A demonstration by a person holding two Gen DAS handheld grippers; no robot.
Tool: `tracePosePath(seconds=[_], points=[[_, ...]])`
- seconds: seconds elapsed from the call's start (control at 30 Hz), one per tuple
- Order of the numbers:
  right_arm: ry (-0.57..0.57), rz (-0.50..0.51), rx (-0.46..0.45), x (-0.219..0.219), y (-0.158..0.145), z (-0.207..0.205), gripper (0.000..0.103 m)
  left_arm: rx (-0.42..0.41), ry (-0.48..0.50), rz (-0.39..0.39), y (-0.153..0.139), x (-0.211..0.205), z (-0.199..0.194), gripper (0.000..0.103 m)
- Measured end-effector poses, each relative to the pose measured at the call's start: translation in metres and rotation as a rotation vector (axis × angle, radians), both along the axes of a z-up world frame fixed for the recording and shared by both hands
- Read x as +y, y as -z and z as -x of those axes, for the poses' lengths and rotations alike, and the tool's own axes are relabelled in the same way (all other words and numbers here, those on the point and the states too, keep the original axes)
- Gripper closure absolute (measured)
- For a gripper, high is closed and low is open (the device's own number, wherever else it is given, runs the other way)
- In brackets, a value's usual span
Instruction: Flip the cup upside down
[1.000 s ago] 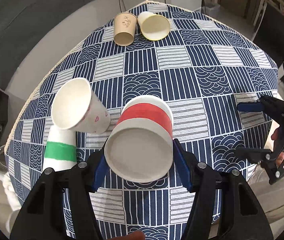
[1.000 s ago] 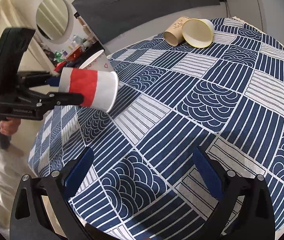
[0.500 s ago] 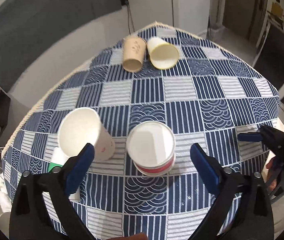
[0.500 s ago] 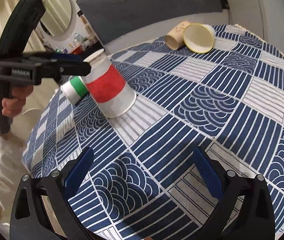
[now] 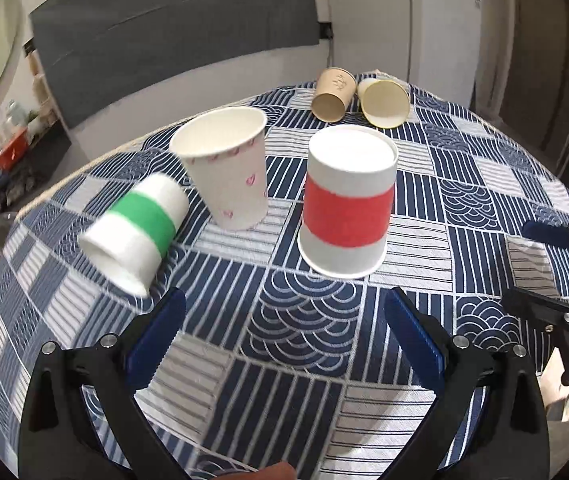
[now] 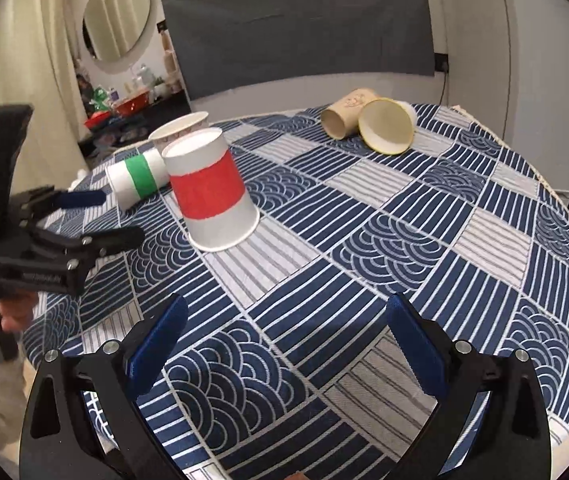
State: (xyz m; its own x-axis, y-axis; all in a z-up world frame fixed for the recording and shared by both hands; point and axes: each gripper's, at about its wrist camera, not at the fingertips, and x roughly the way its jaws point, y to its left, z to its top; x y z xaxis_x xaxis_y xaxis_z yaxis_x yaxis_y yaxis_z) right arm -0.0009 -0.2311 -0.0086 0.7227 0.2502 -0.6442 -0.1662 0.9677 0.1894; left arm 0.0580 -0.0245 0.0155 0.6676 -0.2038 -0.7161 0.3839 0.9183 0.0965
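Counter (image 5: 484, 184): blue patterned cloth.
Red-band cup (image 5: 347, 202): upside down on counter, rim down.
Left claw (image 5: 284, 344): wide open, empty, near red-band cup.
Right claw (image 6: 288, 344): open, empty.
Mirror (image 6: 118, 16): clear in right view only.

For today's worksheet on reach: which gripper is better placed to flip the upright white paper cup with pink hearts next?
Left. The left gripper, open, faces the white paper cup with pink hearts closely; from the right gripper that cup sits behind the red-banded cup.
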Motion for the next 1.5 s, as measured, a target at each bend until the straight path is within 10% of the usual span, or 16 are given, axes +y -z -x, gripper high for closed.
tracePosePath(seconds=[0.57,0.93,1.5], points=[[0.037,-0.005,-0.074,0.001,-0.002,-0.007,0.008,-0.185,-0.099,0.049,0.019,-0.007,0.036,0.006],[-0.029,0.116,-0.108,0.027,0.003,-0.013,0.008,-0.12,-0.141,0.199,0.024,0.016,0.03,0.006],[0.011,0.095,-0.07,0.03,0.013,-0.029,0.008,-0.145,-0.132,0.125,0.026,0.006,0.034,0.006]])
